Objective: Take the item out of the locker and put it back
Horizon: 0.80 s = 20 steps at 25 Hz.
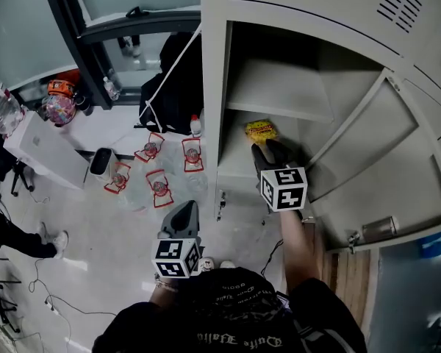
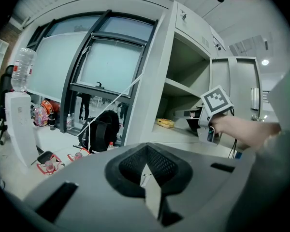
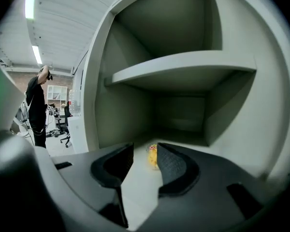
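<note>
The small yellow crinkly packet (image 1: 261, 131) lies on the tall grey metal locker's (image 1: 213, 65) lower shelf. The right gripper (image 3: 145, 152) is inside the locker with its jaws apart, holding nothing. The left gripper (image 2: 147, 170) waits outside the locker, clenched. I think the right gripper is reaching in. Next it must slide around the packet and squeeze.

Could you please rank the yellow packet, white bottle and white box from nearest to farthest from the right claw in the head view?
From the right claw:
1. Yellow packet, just ahead, inside the locker.
2. White bottle, standing left of the locker.
3. White box, far left.
</note>
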Available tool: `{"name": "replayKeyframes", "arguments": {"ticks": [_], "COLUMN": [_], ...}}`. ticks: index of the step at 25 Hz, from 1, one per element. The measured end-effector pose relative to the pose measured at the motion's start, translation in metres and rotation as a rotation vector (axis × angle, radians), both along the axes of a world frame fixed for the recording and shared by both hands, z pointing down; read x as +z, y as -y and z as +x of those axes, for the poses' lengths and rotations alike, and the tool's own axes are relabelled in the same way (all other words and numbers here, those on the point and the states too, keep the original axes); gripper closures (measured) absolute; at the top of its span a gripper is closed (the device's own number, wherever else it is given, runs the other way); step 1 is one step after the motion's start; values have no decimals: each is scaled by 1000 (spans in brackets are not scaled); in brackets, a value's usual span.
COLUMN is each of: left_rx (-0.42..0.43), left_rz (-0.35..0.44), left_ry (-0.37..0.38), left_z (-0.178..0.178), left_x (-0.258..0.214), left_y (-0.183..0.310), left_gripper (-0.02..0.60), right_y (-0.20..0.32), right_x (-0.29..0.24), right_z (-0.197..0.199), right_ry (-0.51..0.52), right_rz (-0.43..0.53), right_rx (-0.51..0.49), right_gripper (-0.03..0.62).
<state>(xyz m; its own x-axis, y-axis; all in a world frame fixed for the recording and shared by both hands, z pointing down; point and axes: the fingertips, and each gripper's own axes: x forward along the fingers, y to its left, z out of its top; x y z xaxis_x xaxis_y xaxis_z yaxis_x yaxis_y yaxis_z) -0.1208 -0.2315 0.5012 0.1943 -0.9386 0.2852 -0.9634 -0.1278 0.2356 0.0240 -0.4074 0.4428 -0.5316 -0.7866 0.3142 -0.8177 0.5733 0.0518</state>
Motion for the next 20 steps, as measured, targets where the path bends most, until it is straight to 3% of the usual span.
{"name": "replayKeyframes", "arguments": {"ticks": [13, 20], "left_rx": [97, 155], "left_rz": [23, 36], "left_ry": [24, 36], "left_z": [30, 45], "left_x": [-3, -2], "left_y": [2, 3], "left_gripper": [577, 578], "right_y": [-67, -102], "right_x": [-22, -3], "right_z": [22, 33], "right_ry": [71, 61], "right_rz": [91, 91], "right_rx": [14, 52], "right_gripper": [437, 437]}}
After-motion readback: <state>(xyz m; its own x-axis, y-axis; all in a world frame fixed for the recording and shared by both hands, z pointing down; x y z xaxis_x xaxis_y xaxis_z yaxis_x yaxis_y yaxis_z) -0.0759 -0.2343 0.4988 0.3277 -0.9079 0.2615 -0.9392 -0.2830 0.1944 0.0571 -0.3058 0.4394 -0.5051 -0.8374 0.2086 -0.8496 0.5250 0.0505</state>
